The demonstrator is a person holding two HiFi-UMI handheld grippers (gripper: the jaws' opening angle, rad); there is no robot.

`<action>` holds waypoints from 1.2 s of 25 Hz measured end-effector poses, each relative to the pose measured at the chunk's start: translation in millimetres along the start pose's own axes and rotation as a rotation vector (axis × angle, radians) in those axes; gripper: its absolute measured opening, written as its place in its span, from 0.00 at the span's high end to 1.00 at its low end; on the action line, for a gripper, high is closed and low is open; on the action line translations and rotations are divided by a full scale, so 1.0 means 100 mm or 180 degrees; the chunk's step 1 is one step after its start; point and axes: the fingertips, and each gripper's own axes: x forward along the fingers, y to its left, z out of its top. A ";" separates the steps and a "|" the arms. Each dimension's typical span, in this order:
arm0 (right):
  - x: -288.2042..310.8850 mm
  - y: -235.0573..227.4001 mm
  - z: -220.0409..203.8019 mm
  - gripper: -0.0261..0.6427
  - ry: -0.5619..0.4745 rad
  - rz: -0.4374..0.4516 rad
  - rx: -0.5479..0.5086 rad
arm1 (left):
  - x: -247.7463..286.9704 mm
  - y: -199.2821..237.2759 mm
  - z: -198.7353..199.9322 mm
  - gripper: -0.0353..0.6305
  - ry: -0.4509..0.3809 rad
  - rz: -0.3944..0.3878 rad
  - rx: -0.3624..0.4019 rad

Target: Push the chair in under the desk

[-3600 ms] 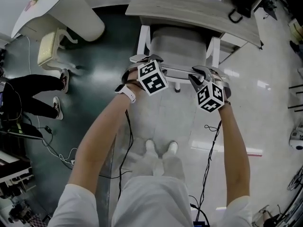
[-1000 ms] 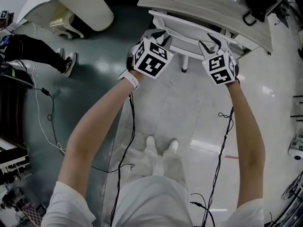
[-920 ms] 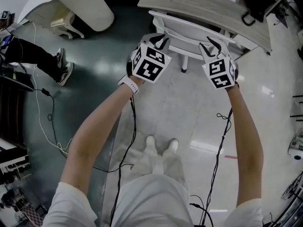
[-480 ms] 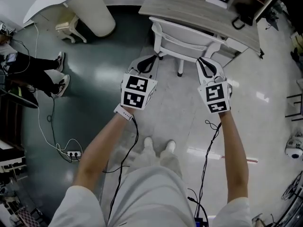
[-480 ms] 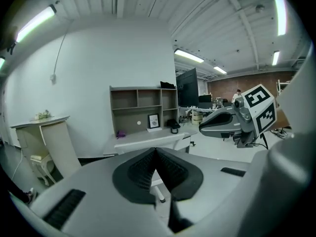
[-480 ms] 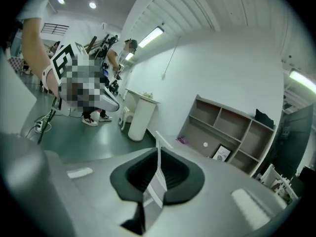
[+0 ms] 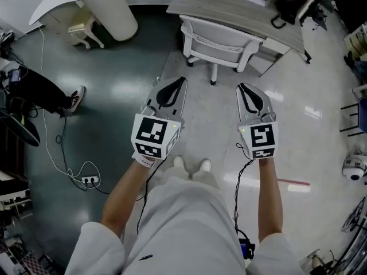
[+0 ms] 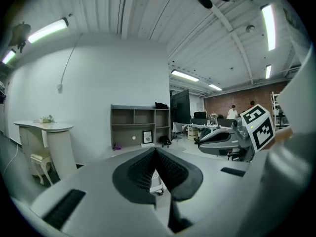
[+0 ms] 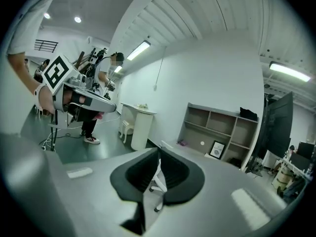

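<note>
The white chair (image 7: 219, 40) stands tucked against the grey desk (image 7: 229, 9) at the top of the head view, its seat under the desktop and its back toward me. My left gripper (image 7: 177, 80) hangs over the floor well short of the chair, jaws shut with nothing between them. My right gripper (image 7: 243, 86) is level with it to the right, also shut and empty. In the left gripper view the chair (image 8: 157, 180) shows as a sliver beyond the closed jaws. A similar sliver of the chair (image 9: 157, 179) appears in the right gripper view.
A white pedestal table (image 7: 109, 10) with a small cream stool (image 7: 83, 27) stands at the upper left. A person's leg (image 7: 43, 93) and cables with a power strip (image 7: 87, 180) lie on the dark floor at left. My feet (image 7: 190, 165) stand between the grippers.
Both grippers let go of the chair's back, shut, and pulled back toward me. The chair now stands farther off, in under the desk.
</note>
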 end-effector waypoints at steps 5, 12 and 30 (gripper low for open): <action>-0.46 0.15 0.08 0.94 -0.0008 -0.0121 0.0120 | -0.43 -0.23 0.04 0.94 -0.0079 -0.0087 -0.0154; -0.98 0.38 0.10 0.94 -0.0051 -0.0288 0.0395 | -0.78 -0.62 -0.07 0.94 0.0015 -0.0377 -0.0318; -1.44 0.98 0.09 0.94 -0.0150 -0.0078 0.0563 | -1.30 -0.97 -0.14 0.94 0.0020 -0.0621 -0.0292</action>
